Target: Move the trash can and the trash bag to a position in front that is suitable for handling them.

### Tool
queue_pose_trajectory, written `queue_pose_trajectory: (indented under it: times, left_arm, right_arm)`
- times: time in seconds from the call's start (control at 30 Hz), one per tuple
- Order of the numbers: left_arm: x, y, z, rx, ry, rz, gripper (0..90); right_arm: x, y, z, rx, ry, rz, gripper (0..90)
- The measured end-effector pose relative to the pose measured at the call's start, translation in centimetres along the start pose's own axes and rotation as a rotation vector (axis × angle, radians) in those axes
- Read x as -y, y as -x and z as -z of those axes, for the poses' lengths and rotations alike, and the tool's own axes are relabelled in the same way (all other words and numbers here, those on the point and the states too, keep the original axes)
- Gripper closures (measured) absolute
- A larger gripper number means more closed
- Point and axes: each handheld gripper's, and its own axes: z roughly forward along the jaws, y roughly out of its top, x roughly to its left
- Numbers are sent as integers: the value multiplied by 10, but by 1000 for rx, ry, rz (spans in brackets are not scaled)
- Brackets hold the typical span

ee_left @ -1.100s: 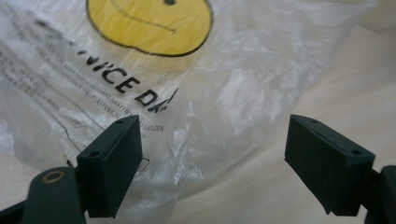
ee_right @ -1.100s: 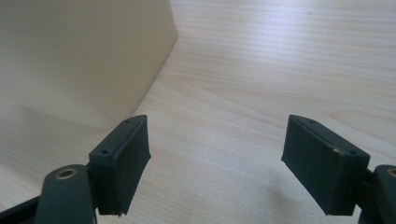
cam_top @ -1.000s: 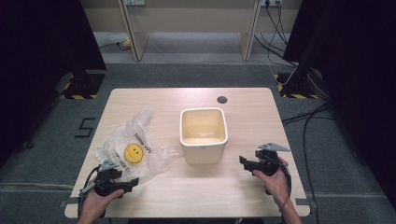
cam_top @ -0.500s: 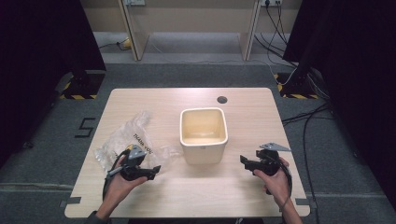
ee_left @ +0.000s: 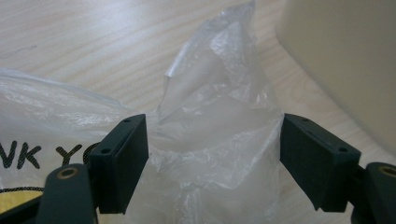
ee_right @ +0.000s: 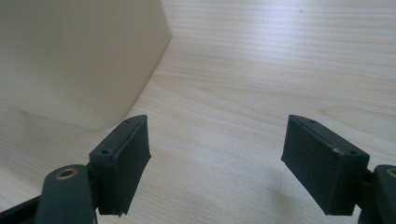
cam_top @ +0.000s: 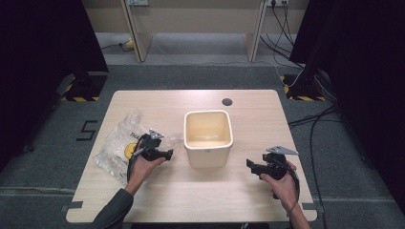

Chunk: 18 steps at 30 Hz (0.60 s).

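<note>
Left gripper view: fingers [ee_left: 123, 161] spread, closing around the bag [ee_left: 210, 140], ungripped; right gripper [ee_right: 215, 170] spread, empty; high view adds the bin [cam_top: 208, 138] at 3 o'clock.

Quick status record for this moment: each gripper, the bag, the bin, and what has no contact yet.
left gripper: open, jaws have just been closing a little, crumpled plastic between them, pads not pressing
right gripper: open, nothing between the jaws, over bare table
plastic bag: clear, smiley print, lying left of the bin
bin: cream, upright, mid-table, looks empty
contact: bag not gripped yet
</note>
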Motion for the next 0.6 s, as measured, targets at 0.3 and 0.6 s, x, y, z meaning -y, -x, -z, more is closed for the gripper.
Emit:
queue_pose_trajectory:
  times: [0.3,0.6]
  left_arm:
    - [8,-31,46,46,89,83,220]
    - [52,-77,80,50,103,99,220]
  right_arm:
    - [1,3,2,4,0,-4,230]
    - [2,4,4,15,4,-13,230]
